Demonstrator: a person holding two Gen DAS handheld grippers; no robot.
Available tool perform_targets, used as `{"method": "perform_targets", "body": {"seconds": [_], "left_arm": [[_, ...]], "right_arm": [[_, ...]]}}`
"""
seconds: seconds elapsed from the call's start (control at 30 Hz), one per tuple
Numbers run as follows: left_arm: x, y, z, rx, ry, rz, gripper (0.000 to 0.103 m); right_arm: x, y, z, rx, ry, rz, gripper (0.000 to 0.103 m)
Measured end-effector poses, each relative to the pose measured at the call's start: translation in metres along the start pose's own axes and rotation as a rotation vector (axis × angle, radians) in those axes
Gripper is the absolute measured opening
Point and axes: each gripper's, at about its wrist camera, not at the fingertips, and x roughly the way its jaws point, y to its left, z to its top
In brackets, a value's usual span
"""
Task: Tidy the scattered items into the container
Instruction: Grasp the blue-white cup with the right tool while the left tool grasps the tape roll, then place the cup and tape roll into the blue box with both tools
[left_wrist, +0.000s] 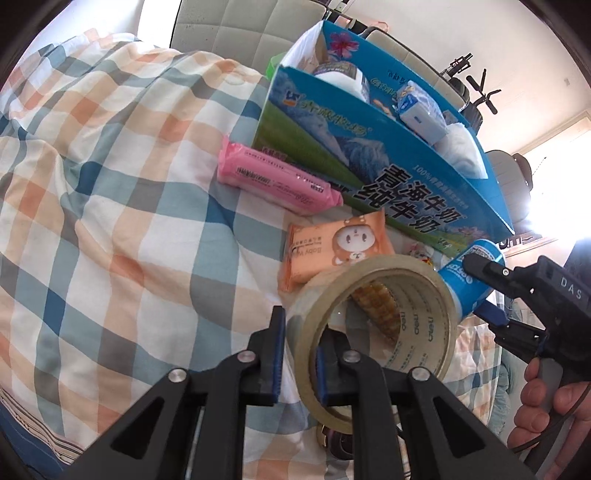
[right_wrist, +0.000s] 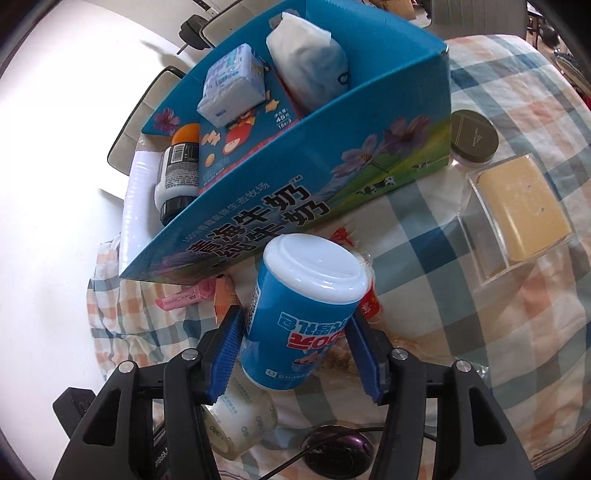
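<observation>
The container, a blue milk carton box (left_wrist: 354, 147) (right_wrist: 332, 155), stands open on the checked cloth and holds tissue packs, a bottle and a snack box. My left gripper (left_wrist: 301, 325) is shut on the wall of a beige tape roll (left_wrist: 417, 295), one finger inside the ring and one outside. The roll hangs tilted above the cloth. My right gripper (right_wrist: 295, 332) (left_wrist: 480, 288) is shut on a blue canister with a white lid (right_wrist: 306, 295) (left_wrist: 461, 284), just in front of the box's near wall. The tape roll (right_wrist: 240, 417) shows below the canister.
A pink wipes pack (left_wrist: 277, 177) and an orange baby wipes pack (left_wrist: 332, 251) lie beside the box. A dark-lidded jar (right_wrist: 474, 136), a clear case holding a yellow block (right_wrist: 517, 214), a red wrapper (right_wrist: 371, 308) and a dark mouse (right_wrist: 343, 450) lie around. A hand (left_wrist: 546, 406) holds the right gripper.
</observation>
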Motion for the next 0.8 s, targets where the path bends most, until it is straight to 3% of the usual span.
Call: {"method": "perform_targets", "body": {"seconds": [0.2,0.5,0.67,0.8], "left_arm": [[-0.031,0.021,0.03,-0.032,-0.024,-0.034,0.013],[-0.068,-0.009,0.116,-0.044,-0.16,-0.124,0.013],[-0.055,-0.034,0.177,-0.016,-0.199,-0.11,0.013],[-0.024,-0.063,0.203,0.027,-0.191,-0.099,0.013]], "right_arm": [[-0.031,-0.019,0.008,-0.02,-0.049,0.021,0.058],[-0.078,-0.006,0.047,-0.062,-0.164,0.076,0.058],[-0.083,0.009,0.087,-0.122,-0.215,0.023,0.058],[-0.067,0.014,0.115,-0.166,-0.219,-0.042,0.058]]}}
